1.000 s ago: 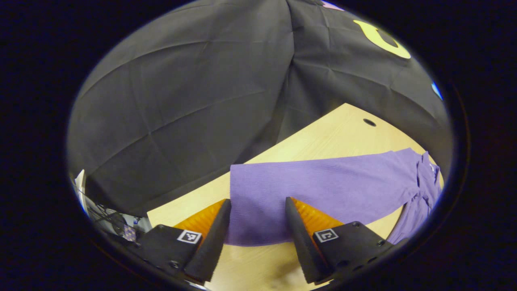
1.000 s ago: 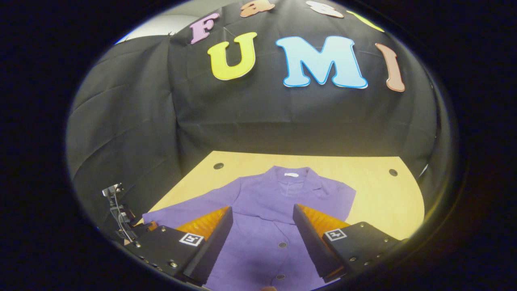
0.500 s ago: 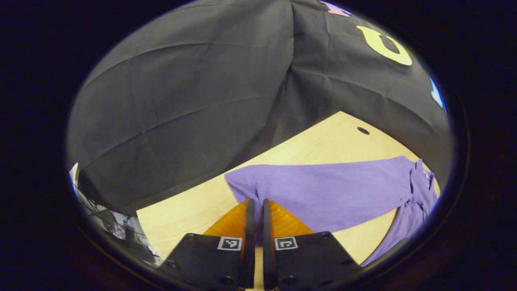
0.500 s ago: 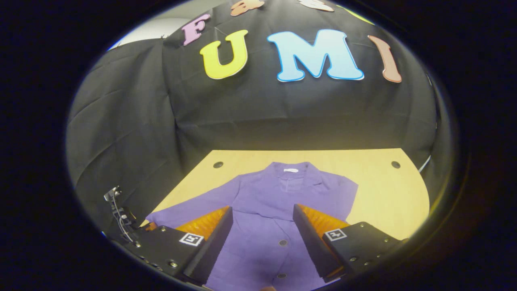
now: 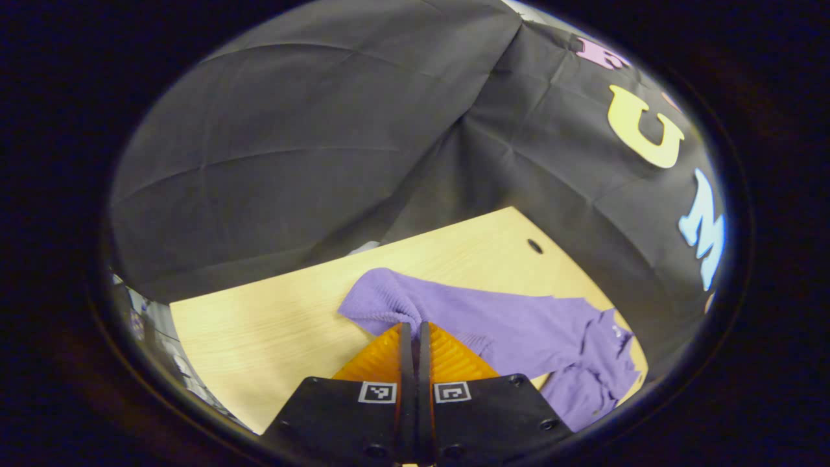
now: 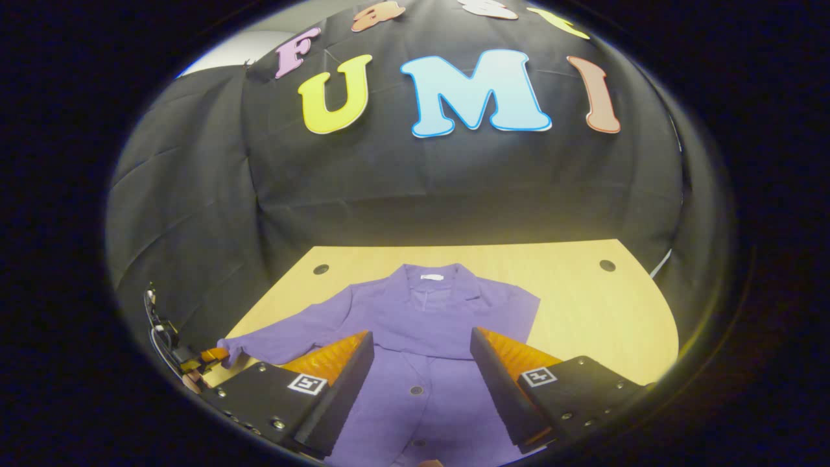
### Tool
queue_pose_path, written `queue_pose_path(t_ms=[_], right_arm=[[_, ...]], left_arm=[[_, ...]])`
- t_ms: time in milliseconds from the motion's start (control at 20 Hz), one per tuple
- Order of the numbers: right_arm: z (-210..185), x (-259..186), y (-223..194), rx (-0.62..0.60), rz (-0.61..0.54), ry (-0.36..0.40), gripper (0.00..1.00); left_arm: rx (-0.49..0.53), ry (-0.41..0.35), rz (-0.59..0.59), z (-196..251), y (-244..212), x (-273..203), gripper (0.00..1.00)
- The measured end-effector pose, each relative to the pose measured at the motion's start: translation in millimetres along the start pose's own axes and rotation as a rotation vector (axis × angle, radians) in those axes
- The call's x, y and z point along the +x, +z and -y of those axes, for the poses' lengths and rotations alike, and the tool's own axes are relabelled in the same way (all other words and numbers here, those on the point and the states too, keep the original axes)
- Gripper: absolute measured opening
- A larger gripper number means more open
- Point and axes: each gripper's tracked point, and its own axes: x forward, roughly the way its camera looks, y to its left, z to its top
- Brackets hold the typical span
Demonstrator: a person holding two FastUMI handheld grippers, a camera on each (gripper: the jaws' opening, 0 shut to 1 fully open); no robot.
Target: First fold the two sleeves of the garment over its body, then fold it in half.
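A purple buttoned garment (image 6: 428, 311) lies flat on the wooden table (image 6: 583, 305), collar toward the far wall. Its long sleeve (image 5: 493, 318) stretches out to one side. My left gripper (image 5: 412, 327) is shut on that sleeve's cuff, and the cloth bunches up just past the fingertips. From the right gripper view, the left gripper (image 6: 209, 355) shows small at the sleeve's end, low on the left. My right gripper (image 6: 421, 379) hangs open over the garment's button line, with nothing between its fingers. A straight cloth edge crosses the chest just below the collar.
The table has a small round hole near each far corner (image 6: 321, 268) (image 6: 607, 265). Black cloth walls close in behind and to the left. Cables and small gear (image 6: 162, 331) sit past the table's left edge. Bare wood (image 5: 259, 337) lies left of the cuff.
My left gripper went from open around the cuff to shut on it, then drew it up so the sleeve end bunched. The right gripper stayed open and drifted slightly.
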Motion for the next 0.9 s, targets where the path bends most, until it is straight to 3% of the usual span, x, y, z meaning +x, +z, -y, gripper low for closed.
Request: queue_pose_path(t_ms=[200,450,650,900], right_arm=[[5.9,2.1,-4.0,0.028,-0.008,0.009,0.93],[18.2,2.2,-2.8,0.037,0.002,0.008,0.93],[33.7,1.0,-4.8,0.058,0.011,0.001,0.93],[60.3,0.2,-11.3,0.074,0.009,-0.028,0.93]], left_arm=[[-0.059,-0.102,-0.005,52.8,11.0,-10.0,0.07],[-0.060,-0.225,-0.027,130.2,6.4,-13.2,0.07],[-0.063,-0.340,-0.076,202.9,-15.5,-12.7,0.07],[0.006,-0.480,-0.136,297.4,-52.5,-14.6,0.07]])
